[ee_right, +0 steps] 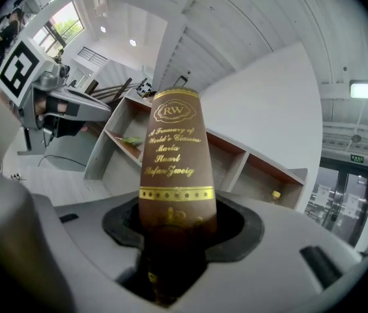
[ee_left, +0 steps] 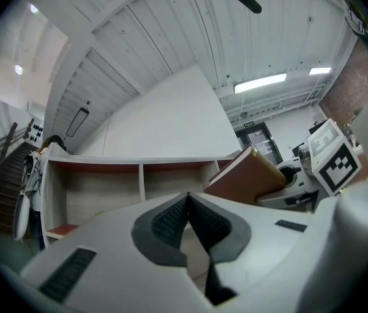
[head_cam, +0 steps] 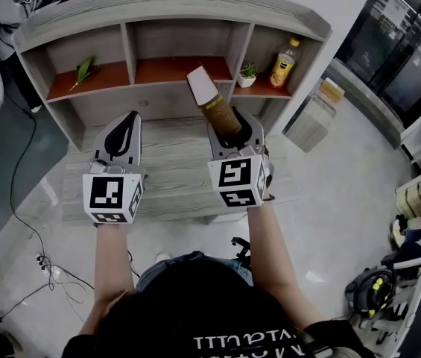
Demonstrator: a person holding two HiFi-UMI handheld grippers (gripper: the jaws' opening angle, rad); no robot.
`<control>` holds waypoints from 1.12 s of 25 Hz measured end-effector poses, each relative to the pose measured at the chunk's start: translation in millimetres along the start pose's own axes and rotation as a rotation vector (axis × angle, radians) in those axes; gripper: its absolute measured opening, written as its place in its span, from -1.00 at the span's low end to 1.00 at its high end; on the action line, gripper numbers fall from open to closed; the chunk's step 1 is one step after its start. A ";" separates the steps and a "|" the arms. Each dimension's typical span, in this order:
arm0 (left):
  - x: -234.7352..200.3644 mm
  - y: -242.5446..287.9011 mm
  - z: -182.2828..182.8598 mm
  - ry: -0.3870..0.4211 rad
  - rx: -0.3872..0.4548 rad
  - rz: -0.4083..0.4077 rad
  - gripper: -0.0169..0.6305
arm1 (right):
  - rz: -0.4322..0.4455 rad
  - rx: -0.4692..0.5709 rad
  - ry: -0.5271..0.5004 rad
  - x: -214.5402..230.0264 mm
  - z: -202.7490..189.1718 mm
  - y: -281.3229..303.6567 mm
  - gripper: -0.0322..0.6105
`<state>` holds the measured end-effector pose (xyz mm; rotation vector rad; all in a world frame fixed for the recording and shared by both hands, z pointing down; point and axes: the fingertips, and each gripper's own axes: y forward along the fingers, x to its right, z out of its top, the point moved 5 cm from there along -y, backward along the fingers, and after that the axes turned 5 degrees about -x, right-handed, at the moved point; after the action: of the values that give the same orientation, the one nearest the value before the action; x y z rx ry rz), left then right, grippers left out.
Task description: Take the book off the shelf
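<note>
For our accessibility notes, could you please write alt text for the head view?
The right gripper holds a brown book over a wooden desk, in front of the shelf. The left gripper, shut and empty, is beside it.

Before you, the shelf (head_cam: 173, 6) stands at the back of the desk (head_cam: 167, 171), split into three compartments. In your left one lies a green leaf (head_cam: 83, 71). In your right one, a potted plant (head_cam: 248, 74) and a bottle (head_cam: 285, 63) stand side by side.

This looks like a lab or office hall: shiny floor (head_cam: 344, 200), loose cables (head_cam: 18, 200), a strip light (ee_left: 260, 83) on a high ceiling (ee_left: 170, 31), glass doors (ee_right: 337, 201).
</note>
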<state>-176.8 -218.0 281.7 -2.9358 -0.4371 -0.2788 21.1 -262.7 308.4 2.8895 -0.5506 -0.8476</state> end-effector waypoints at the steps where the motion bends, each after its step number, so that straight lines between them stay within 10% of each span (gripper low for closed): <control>1: 1.6 1.9 0.5 0.002 0.001 -0.002 -0.91 | 0.001 0.007 0.014 3.1 -0.9 -1.0 -0.17; 28: 13.2 25.2 -3.5 0.006 0.008 -0.062 -0.91 | -0.073 0.105 0.470 53.7 -29.8 -19.4 -0.17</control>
<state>-157.3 -238.8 284.5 -2.9166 -0.5274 -0.2928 85.3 -264.7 302.9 3.0629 -0.4504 -0.1273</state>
